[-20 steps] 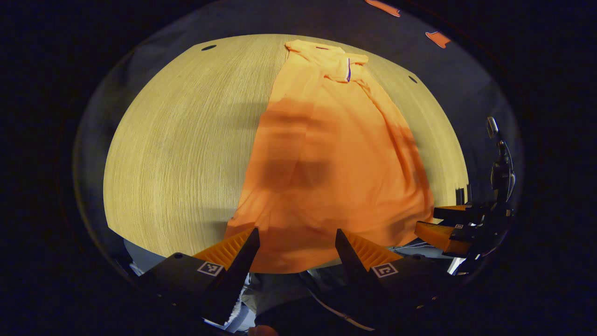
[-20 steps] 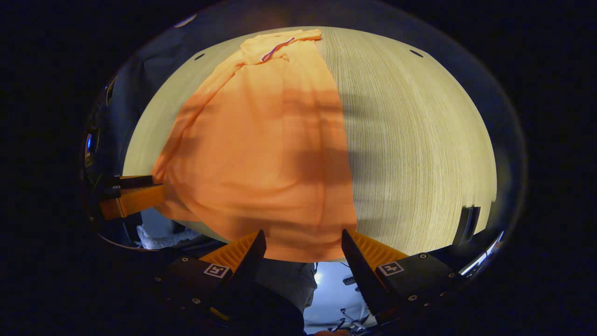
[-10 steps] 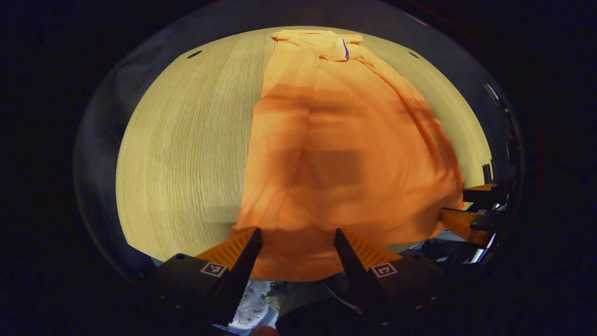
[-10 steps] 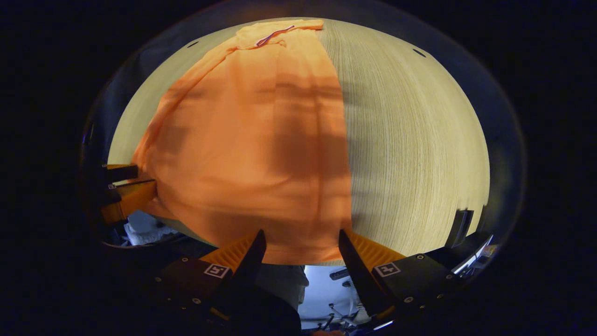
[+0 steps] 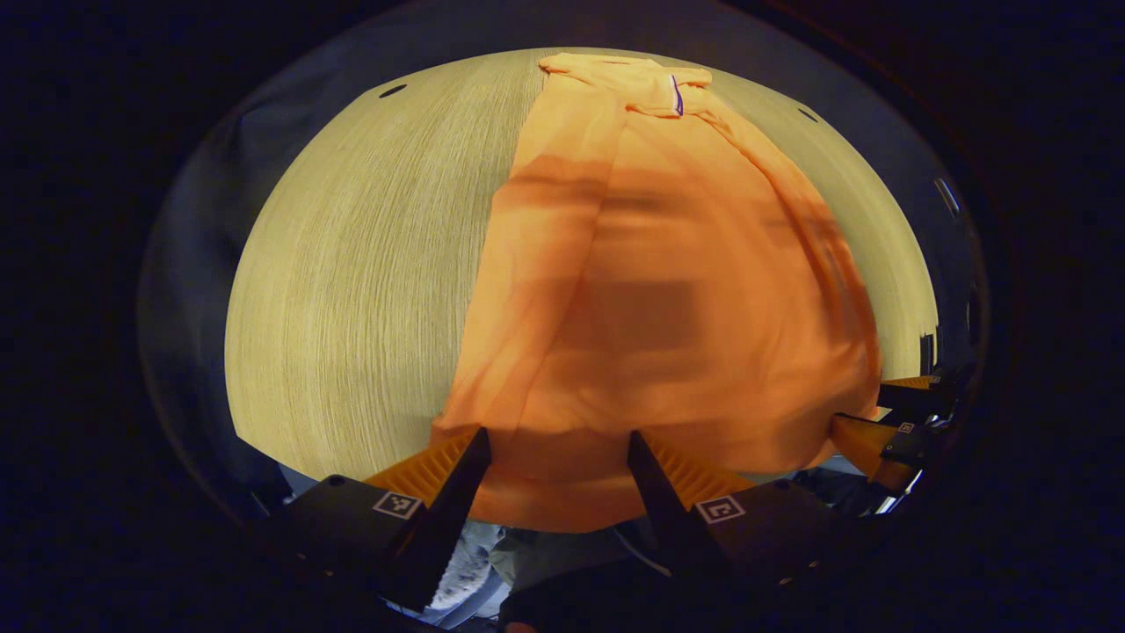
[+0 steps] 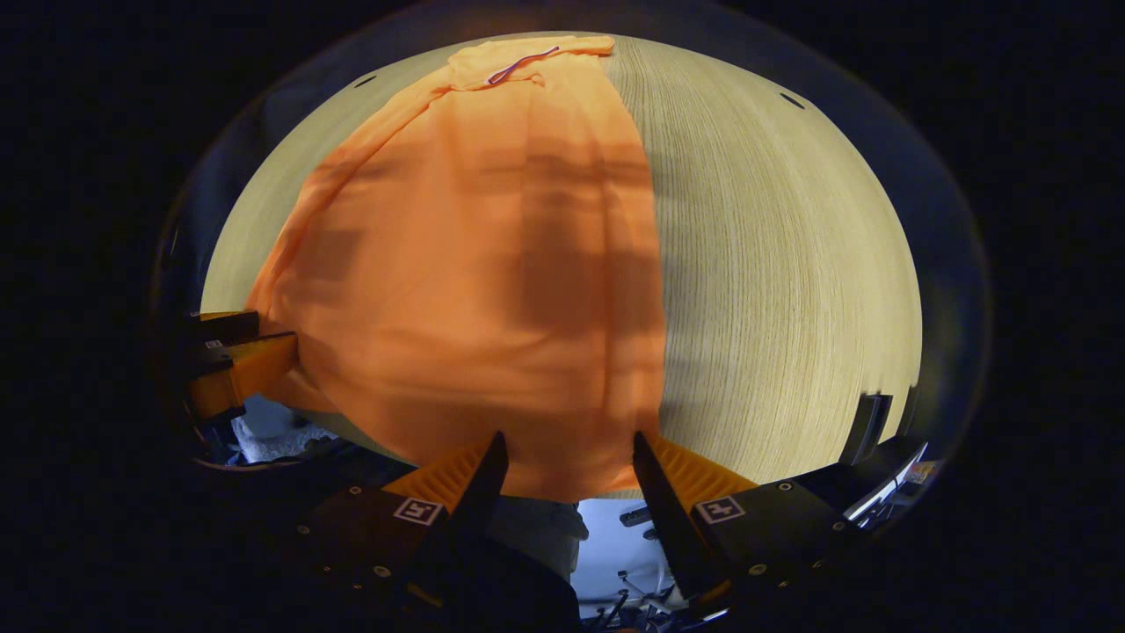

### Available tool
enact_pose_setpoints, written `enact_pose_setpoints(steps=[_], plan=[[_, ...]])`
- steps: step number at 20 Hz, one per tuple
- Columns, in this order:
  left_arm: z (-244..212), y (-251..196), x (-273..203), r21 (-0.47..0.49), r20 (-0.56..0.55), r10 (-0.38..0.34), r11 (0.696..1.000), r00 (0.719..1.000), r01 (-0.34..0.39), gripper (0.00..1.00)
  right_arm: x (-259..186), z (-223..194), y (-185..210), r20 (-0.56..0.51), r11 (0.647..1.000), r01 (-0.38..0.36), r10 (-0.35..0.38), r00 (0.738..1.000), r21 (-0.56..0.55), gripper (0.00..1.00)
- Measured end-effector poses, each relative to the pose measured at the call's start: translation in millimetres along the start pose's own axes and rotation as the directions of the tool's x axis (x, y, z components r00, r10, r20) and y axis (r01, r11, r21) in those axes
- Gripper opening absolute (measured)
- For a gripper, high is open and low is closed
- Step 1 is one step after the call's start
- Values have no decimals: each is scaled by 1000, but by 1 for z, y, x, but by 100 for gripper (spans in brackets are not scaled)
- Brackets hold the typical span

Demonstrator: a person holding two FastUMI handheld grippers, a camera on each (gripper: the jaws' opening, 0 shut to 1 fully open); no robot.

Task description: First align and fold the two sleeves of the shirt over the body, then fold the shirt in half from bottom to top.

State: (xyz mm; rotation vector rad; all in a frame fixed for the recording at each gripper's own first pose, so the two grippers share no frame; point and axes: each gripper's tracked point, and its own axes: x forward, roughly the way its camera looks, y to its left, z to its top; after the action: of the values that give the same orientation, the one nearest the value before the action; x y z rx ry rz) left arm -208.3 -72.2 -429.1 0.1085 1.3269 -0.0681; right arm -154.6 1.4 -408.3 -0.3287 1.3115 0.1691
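Now poised, fingers spread wide, left gripper (image 5: 555,440) and right gripper (image 6: 567,444) at the near hem of the long orange fabric shirt (image 5: 650,290), long axis running away across the pale wooden table (image 5: 352,281) toward the far collar.

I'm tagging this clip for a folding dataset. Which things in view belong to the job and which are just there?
Part of the job:
- orange shirt, lying long on the table, hem at the near edge
- left tongs, open at the hem
- right tongs, open at the hem

Just there:
- wooden table
- dark slots in the table's far edge
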Motion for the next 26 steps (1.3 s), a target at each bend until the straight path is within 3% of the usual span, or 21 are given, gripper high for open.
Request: enact_pose_setpoints(steps=[1,2,3,4,5,6,7,8,9,14,19,26], plan=[[-1,-1,-1,-10,9,-1,1000,1000,1,94,1,-1,0,5,1000,0,0,1000,-1,84],[0,-1,-2,-11,21,1,1000,1000,-1,89,0,0,-2,11,1000,3,-3,1000,10,70],[-1,-1,-2,-6,32,0,1000,999,0,86,0,1,-4,22,1000,9,-10,1000,27,65],[1,-2,-5,-4,54,-5,1000,999,5,86,0,2,-7,35,999,14,-16,999,42,48],[5,-4,-1,-8,76,-5,1000,997,5,71,0,1,-7,42,999,13,-15,999,49,31],[9,-3,0,-1,103,-3,1000,995,3,58,1,2,-8,55,999,11,-13,998,41,22],[12,-3,-1,-5,130,-6,1000,991,7,39,0,4,-5,80,998,-14,10,997,58,18],[16,-3,3,-24,147,-5,1000,989,9,19,-2,3,0,94,998,-37,31,995,60,4],[19,-5,3,-21,171,-31,999,985,35,1,0,3,3,108,998,-47,42,993,48,1],[16,-6,-3,-99,204,-175,975,963,198,1,-3,0,13,128,992,-108,100,987,59,0],[9,1,-21,-144,209,-215,958,954,248,0,-23,8,24,172,974,-197,176,969,112,0],[70,-2,-72,-128,341,-261,939,903,320,1,-65,64,23,298,965,-244,206,932,96,0]])
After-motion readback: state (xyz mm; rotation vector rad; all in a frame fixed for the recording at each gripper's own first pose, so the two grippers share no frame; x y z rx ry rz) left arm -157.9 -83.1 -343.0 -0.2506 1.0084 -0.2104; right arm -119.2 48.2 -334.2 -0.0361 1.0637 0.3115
